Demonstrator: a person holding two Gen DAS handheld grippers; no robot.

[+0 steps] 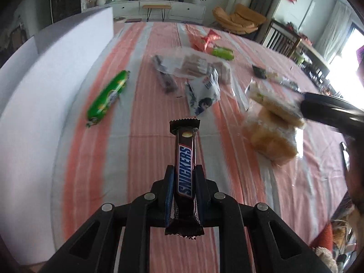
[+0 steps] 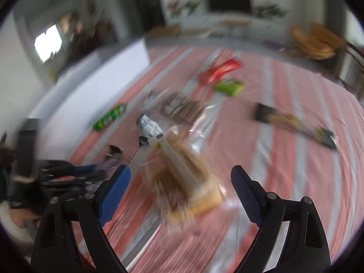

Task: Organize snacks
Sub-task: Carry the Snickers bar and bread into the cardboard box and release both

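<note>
1. Bench [image 1: 145,150]: covered by a cloth striped salmon-pink and pale grey, the stripes running from near edge to far edge.
2. Left edge: a white board [image 1: 45,86] stands along it.
3. Near the board: a green snack tube [image 1: 107,96] lies at an angle on the cloth.
4. Middle: a clear bag of brown wafers [image 1: 193,64], a dark bar [image 1: 165,79] just beside it, and a white printed pouch [image 1: 203,89].
5. Toward the far edge: a red packet [image 1: 206,41] and a green packet [image 1: 224,53], close together.
6. Right side: bagged bread slices [image 1: 275,132]; beyond them a long dark packet [image 2: 293,122].
</note>
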